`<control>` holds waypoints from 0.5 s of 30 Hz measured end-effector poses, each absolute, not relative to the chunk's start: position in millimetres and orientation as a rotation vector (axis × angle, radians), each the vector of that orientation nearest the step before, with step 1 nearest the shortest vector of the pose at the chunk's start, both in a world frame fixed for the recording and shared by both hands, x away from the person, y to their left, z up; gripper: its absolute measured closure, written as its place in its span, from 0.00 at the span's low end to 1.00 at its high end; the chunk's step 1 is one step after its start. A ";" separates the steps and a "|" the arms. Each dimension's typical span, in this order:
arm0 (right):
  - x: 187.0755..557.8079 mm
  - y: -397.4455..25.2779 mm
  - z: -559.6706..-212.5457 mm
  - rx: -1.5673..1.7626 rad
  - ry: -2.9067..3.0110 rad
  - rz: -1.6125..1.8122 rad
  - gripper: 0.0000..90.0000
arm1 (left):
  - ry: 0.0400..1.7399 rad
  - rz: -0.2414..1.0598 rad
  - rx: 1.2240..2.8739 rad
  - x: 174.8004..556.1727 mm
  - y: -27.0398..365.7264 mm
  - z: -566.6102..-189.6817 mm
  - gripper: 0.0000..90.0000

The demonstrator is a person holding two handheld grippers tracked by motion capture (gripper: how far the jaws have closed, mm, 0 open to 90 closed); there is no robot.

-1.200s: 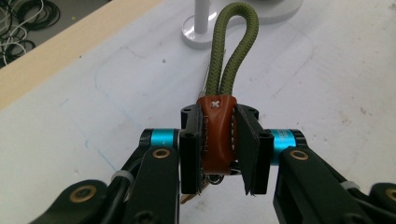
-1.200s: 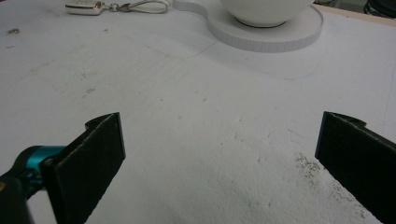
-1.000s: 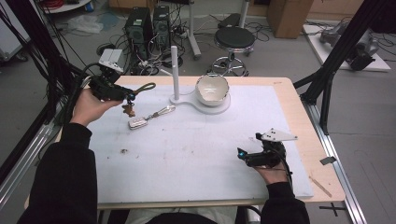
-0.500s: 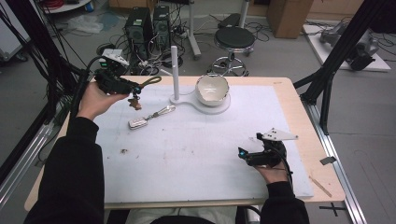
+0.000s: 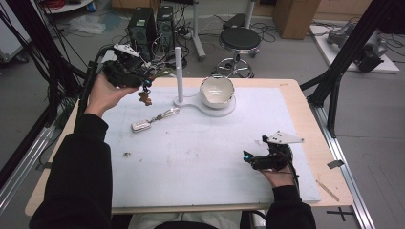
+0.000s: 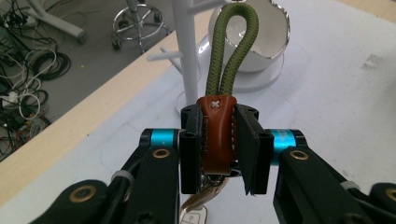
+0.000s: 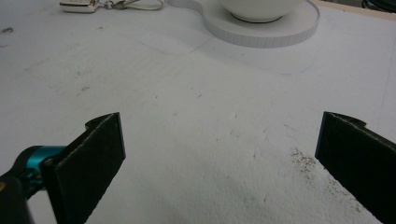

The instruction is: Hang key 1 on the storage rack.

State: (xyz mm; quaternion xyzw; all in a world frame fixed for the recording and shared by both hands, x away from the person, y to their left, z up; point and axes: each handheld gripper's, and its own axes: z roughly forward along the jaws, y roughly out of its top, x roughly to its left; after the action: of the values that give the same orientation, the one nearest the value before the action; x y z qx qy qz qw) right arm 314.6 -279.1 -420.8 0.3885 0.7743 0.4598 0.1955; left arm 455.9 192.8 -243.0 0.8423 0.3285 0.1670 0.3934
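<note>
Brown leather keychain (image 6: 218,133) with an olive-green cord loop (image 6: 232,46), pinched by its leather tab between the two black jaws of the left gripper (image 6: 219,154), jaws closed tight against both sides of the tab. Loop standing up past the jaw tips toward twelve o'clock in the left gripper view; a metal key tip just visible below the tab at six o'clock. In the high view, same keychain (image 5: 143,97) raised off the table, dangling under the left gripper (image 5: 125,71) at about ten o'clock of the white mat (image 5: 200,157), gripper in the left hand (image 5: 102,93).

Just beyond the loop, at about three o'clock from the held piece in the high view: white upright post (image 5: 178,71) on a flat white stand (image 5: 210,107), with a white bowl (image 5: 217,91) resting on the stand's round end. Short pegs on the post visible in the left gripper view (image 6: 163,55).

Lying flat on the mat at roughly five o'clock from the left gripper: second keychain (image 5: 153,119), a pale fob with a metal ring, well apart from the post's base.

Right gripper (image 5: 260,160) low over the mat at about four o'clock of the table, in the right hand (image 5: 279,174), jaws spread wide and holding nothing, bare mat between them (image 7: 219,154).

Wooden table (image 5: 310,109) edge around the mat; stool (image 5: 240,40) and computer towers (image 5: 153,24) on the floor at twelve o'clock.
</note>
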 end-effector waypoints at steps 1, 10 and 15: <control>315.0 -279.7 -420.8 1.084 2.165 1.291 0.01 | 0.835 0.426 2.123 456.9 192.3 -243.2 0.80; 315.1 -277.7 -422.0 1.076 2.181 1.273 0.01 | 0.834 0.467 2.136 466.4 176.5 -248.8 0.80; 315.1 -278.9 -422.5 1.082 2.178 1.274 0.01 | 0.834 0.489 2.158 469.3 172.2 -245.6 0.80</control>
State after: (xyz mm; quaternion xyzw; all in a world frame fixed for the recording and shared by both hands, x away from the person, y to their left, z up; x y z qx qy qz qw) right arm 315.1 -278.9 -422.5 0.3863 0.7778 0.4551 0.1969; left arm 469.3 172.2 -245.6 0.8446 0.3264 0.1916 0.3787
